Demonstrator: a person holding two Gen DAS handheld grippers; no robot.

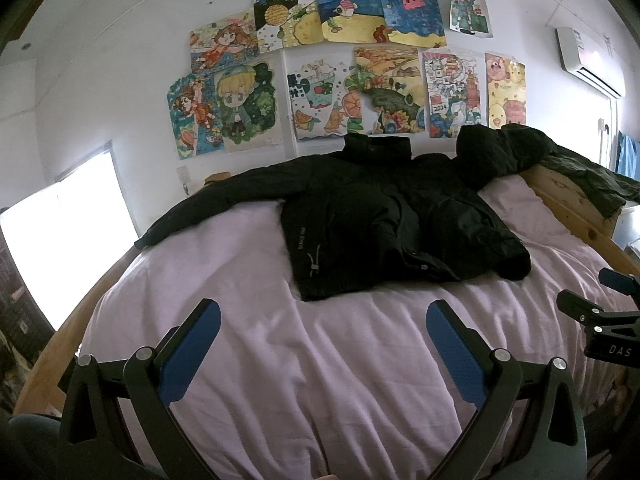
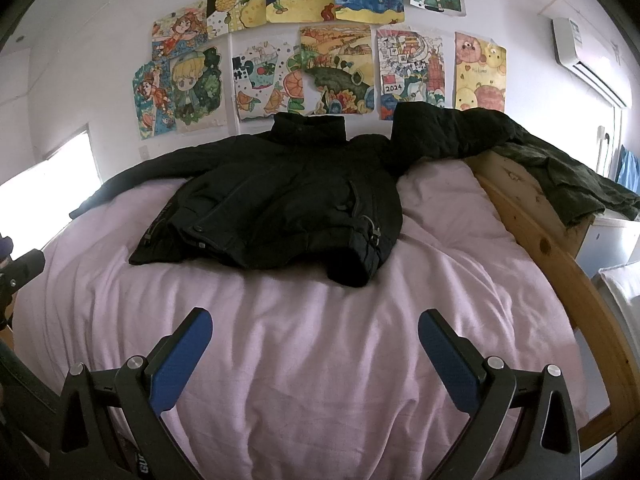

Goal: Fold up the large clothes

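Note:
A black padded jacket (image 1: 372, 216) lies front up at the far end of the bed, collar toward the wall. Its left sleeve (image 1: 208, 204) stretches out flat to the left. Its right sleeve (image 1: 508, 252) is folded in over the body. It also shows in the right wrist view (image 2: 280, 200). My left gripper (image 1: 324, 316) is open and empty, above the pink sheet (image 1: 320, 360), short of the jacket's hem. My right gripper (image 2: 316, 324) is open and empty, likewise short of the hem. The right gripper's side also shows at the right edge of the left wrist view (image 1: 600, 320).
A wooden bed frame (image 2: 560, 264) rims the mattress. A second dark garment (image 2: 552, 160) is heaped on the footboard at the far right. Children's drawings (image 1: 332, 68) cover the wall behind. A bright window (image 1: 60, 220) is at left, an air conditioner (image 1: 588, 60) at upper right.

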